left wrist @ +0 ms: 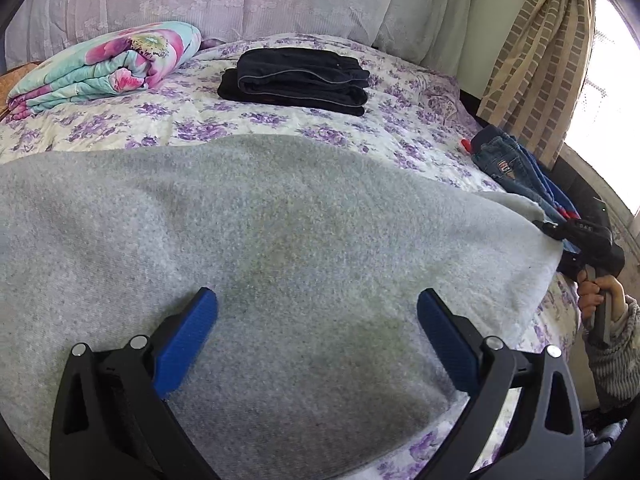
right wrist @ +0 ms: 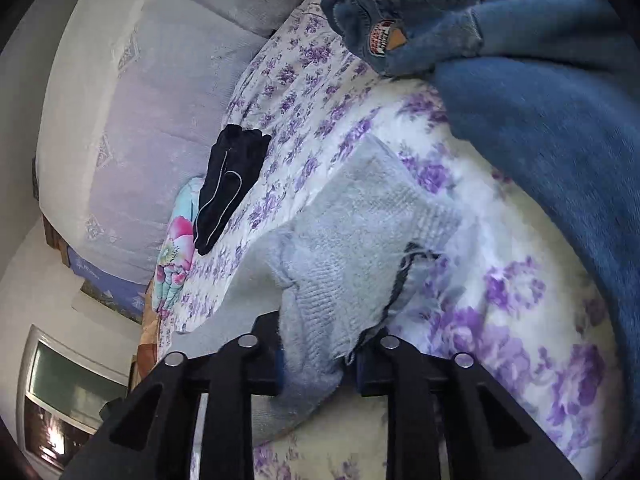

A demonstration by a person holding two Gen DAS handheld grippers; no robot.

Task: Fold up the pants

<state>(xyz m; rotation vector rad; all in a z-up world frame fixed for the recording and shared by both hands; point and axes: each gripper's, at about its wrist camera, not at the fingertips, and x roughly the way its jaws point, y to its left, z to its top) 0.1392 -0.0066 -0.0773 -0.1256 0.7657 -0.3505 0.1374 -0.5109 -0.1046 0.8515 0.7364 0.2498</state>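
Note:
Grey fleece pants (left wrist: 280,240) lie spread across the flowered bedspread (left wrist: 200,120). My left gripper (left wrist: 318,298) hovers just over their near part, open, with its blue pads (left wrist: 188,340) wide apart and nothing between them. At the pants' right edge my right gripper (left wrist: 546,228) pinches the cloth, held by a person's hand (left wrist: 600,292). In the right wrist view the grey pants (right wrist: 360,232) bunch up between the jaws of the right gripper (right wrist: 320,360), which is shut on the fabric. The cloth hides most of its pads.
A stack of folded dark pants (left wrist: 296,80) sits at the back of the bed, with a folded floral quilt (left wrist: 104,64) to its left. Jeans (left wrist: 508,160) and a blue fleece garment (right wrist: 540,140) are piled at the right edge, by a curtain (left wrist: 540,60).

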